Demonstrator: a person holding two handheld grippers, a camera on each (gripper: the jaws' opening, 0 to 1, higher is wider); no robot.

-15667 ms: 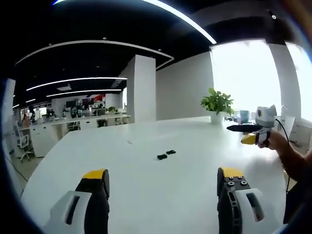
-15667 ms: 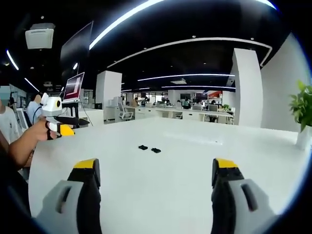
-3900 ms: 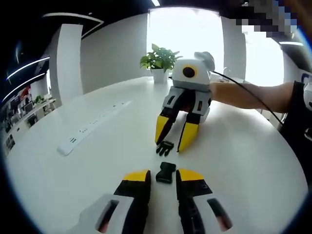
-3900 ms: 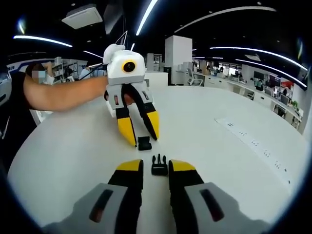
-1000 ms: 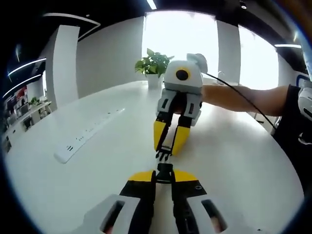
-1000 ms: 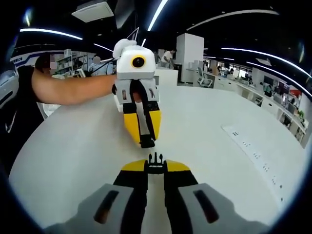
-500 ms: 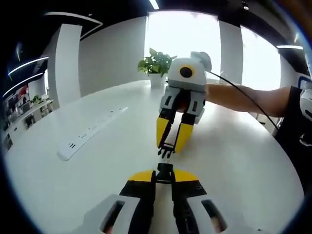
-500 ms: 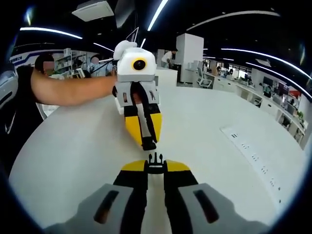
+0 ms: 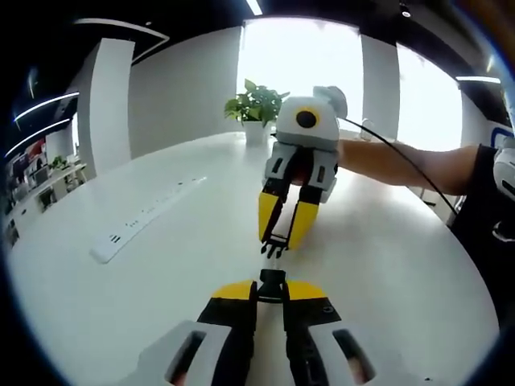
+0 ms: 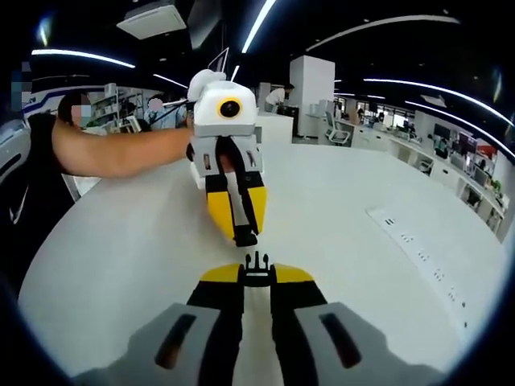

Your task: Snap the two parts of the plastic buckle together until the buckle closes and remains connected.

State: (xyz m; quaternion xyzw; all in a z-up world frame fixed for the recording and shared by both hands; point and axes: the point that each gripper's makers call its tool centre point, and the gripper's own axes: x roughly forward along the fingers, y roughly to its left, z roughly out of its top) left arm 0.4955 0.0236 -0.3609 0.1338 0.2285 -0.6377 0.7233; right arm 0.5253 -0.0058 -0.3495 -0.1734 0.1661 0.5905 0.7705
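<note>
1. Now holding one buckle half in each gripper, tips facing, just above the white table (image 9: 145,265).
2. Left gripper (image 9: 270,291) with jaws pinching the socket half (image 9: 272,283), seen low in the left gripper view and again in the right gripper view at (image 10: 245,236).
3. Right gripper (image 10: 257,275) with jaws pinching the pronged half (image 10: 257,264), prongs poking forward; same half at (image 9: 274,248) in the left gripper view.
4. Halves near each other, not yet touching, lined up almost nose to nose.
5. Step in hand, by the look of it: lining up before the push.
6. Next move calls for keeping the prongs straight with the socket mouth, then pushing both together until clicked and locked.
7. Could go wrong with a tilted half: prongs hitting the socket edge.
8. Also on the table: a long white power strip (image 9: 141,219) and a potted plant (image 9: 259,107).
9. No writing or brand clear enough to read.
</note>
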